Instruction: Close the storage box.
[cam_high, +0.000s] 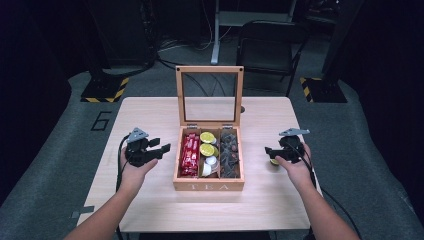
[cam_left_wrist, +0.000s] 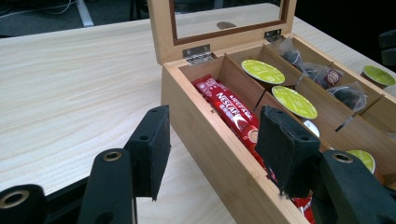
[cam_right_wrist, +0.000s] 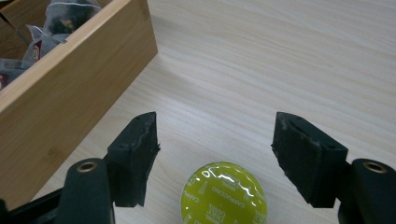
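Jaws of my right gripper (cam_right_wrist: 215, 154) stand open above a green-lidded cappuccino capsule (cam_right_wrist: 224, 196) on the table (cam_right_wrist: 289, 60), beside the tea box (cam_right_wrist: 70, 88). My left gripper (cam_left_wrist: 210, 149) (open too) straddles the box's left wall.

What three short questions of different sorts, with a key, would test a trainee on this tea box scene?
1. True or false: the lid of the tea box stands open.
2. Which compartment holds the red sachets: A left, B middle, C right?
3. What lies on the table below the right tool?

Key
1. True.
2. A.
3. A green-lidded capsule, between the open jaws and not gripped.
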